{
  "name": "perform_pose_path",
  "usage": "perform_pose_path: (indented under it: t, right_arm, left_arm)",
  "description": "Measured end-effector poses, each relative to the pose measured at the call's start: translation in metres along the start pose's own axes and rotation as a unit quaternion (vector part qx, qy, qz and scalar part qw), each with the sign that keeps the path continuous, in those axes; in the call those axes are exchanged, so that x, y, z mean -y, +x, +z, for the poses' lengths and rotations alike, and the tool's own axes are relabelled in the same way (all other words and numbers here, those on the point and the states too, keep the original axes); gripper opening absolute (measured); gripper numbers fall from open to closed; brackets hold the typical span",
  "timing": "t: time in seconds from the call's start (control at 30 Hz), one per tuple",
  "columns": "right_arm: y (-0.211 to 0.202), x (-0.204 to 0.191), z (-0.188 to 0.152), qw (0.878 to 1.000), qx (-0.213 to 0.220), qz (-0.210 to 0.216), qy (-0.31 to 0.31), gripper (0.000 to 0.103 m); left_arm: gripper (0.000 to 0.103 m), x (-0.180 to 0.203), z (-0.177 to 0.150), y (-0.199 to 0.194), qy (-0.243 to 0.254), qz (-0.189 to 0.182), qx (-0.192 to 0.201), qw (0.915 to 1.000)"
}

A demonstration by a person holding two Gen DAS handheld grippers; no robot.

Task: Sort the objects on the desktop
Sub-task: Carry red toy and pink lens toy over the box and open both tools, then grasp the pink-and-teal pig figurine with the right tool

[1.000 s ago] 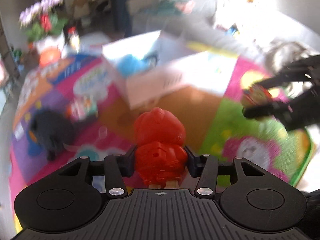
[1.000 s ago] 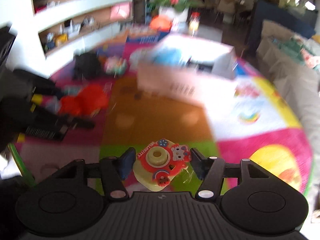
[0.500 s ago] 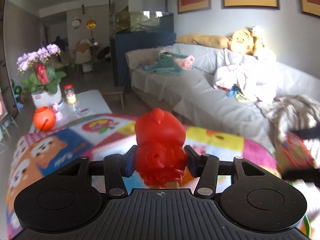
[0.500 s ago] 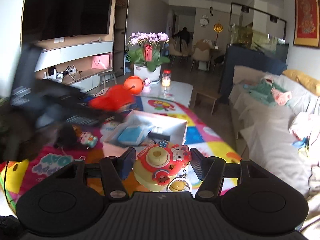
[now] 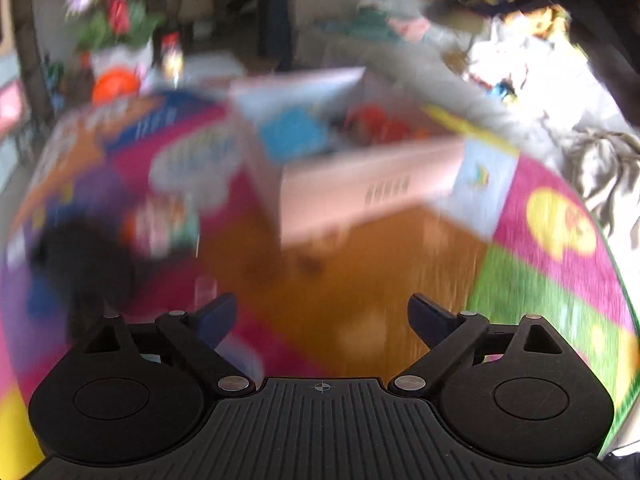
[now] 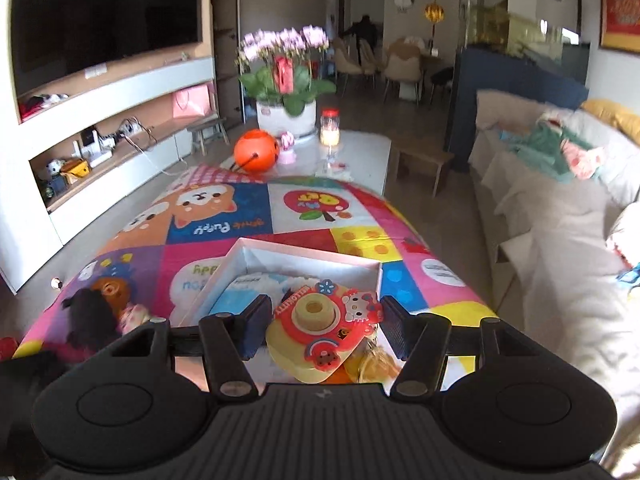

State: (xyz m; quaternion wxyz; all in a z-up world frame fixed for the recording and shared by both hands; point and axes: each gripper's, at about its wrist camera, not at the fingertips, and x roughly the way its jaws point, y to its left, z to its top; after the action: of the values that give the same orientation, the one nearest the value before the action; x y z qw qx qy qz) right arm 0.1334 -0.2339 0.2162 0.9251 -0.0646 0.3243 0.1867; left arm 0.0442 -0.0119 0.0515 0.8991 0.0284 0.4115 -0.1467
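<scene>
**Left wrist view: jaws empty and parting; right gripper clamped on toy camera above the box**

Left wrist view is heavily motion-blurred. The left gripper (image 5: 322, 318) has nothing between its blue-tipped fingers (image 5: 216, 316), and its jaws are opening, already spread wide. Ahead of it stands the white box (image 5: 372, 196) on the patchwork play mat (image 5: 560, 280). A red shape (image 5: 376, 124) lies inside the box beside a blue item (image 5: 292, 136); blur prevents finer identification. A dark object (image 5: 84, 256) sits on the mat to the left of the box, with a small pink-and-white item (image 5: 168, 228) just beside it.

Right wrist view is sharp. The right gripper (image 6: 326, 320) is clamped on a toy camera (image 6: 320, 328), yellow-bodied with a red front plate and a cartoon cat sticker, tilted between the pads. A yellow trinket (image 6: 374, 362) hangs below it. The toy is held above the near end of the white box (image 6: 304, 254), not resting in it. The blue item (image 6: 240, 294) shows inside the box. Beyond the mat (image 6: 248, 216) stand an orange ball (image 6: 256, 150), a potted orchid (image 6: 286, 80) and a jar (image 6: 330, 128) on a low white table (image 6: 364, 148). A sofa (image 6: 560, 216) runs along the right.
</scene>
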Motion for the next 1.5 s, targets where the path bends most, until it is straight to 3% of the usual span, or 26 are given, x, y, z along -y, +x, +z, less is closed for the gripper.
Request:
perform_pose_path:
  t: [0.13,0.23,0.33,0.43,0.6,0.77,0.9,1.03,1.3,1.5]
  right_arm:
    - [0.053,-0.010,0.027,0.999,-0.023,-0.026,-0.012,0.061]
    - [0.081,-0.012,0.036,0.998,-0.037,-0.045,-0.009,0.065]
    - [0.090,-0.015,0.035,0.999,-0.041,-0.029,0.003,0.065]
    - [0.090,-0.034,0.028,0.999,-0.036,-0.023,-0.003,0.065]
    - [0.093,-0.098,0.012,0.996,-0.038,0.064,-0.057,0.066]
    - [0.121,-0.167,-0.005,0.984,-0.078,0.134,-0.091,0.063]
    - [0.159,-0.205,-0.014,0.979,-0.125,0.149,-0.061,0.068]
    - [0.190,-0.224,-0.027,0.978,-0.154,0.121,-0.071,0.066]
    - [0.133,-0.206,-0.070,0.969,-0.153,0.158,-0.110,0.060]
    - [0.060,-0.155,-0.113,0.974,-0.152,0.141,-0.095,0.060]
  left_arm:
    - [0.097,-0.017,-0.027,-0.003,-0.038,0.006,-0.018,0.9991]
    - [0.099,-0.027,-0.039,-0.010,-0.041,0.039,-0.008,0.9984]
    - [0.100,-0.040,-0.045,-0.012,-0.045,0.072,0.001,0.9964]
    - [0.100,-0.054,-0.050,-0.013,-0.070,0.077,0.000,0.9945]
    - [0.100,-0.068,-0.056,-0.021,-0.092,0.081,0.010,0.9924]
    - [0.100,-0.069,-0.061,-0.033,-0.090,0.082,0.020,0.9923]
    - [0.100,-0.072,-0.066,-0.040,-0.096,0.082,0.024,0.9917]
    - [0.100,-0.077,-0.070,-0.046,-0.107,0.086,0.030,0.9901]
    - [0.100,-0.079,-0.070,-0.048,-0.102,0.084,0.032,0.9907]
    - [0.100,-0.073,-0.059,-0.038,-0.089,0.079,0.032,0.9924]
